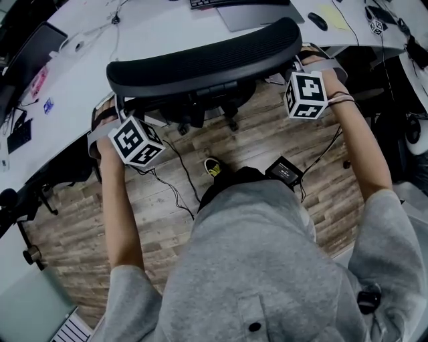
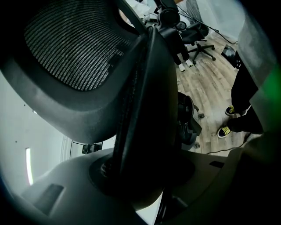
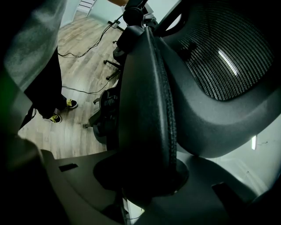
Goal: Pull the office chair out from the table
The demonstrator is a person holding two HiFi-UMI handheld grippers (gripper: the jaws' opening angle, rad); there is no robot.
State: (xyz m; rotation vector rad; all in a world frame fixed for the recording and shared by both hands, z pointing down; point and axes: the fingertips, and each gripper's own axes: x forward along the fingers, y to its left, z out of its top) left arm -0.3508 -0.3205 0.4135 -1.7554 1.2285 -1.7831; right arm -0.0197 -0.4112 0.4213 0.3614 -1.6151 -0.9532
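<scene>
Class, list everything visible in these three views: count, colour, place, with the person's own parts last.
Black mesh-backed office chair: one, black, at the table's edge.
White table: one, white, beyond the chair.
Black keyboard: one, black, table's far side.
Wood-plank floor: one, grey-brown, underneath.
Small black box: one, black, floor, cabled.
Yellow-laced shoes: two, black, floor.
Left gripper: one, grey, clamped on chair back's left edge.
Right gripper: one, grey, clamped on its right edge.
Grey sweatshirt: one, grey, head view's bottom.
</scene>
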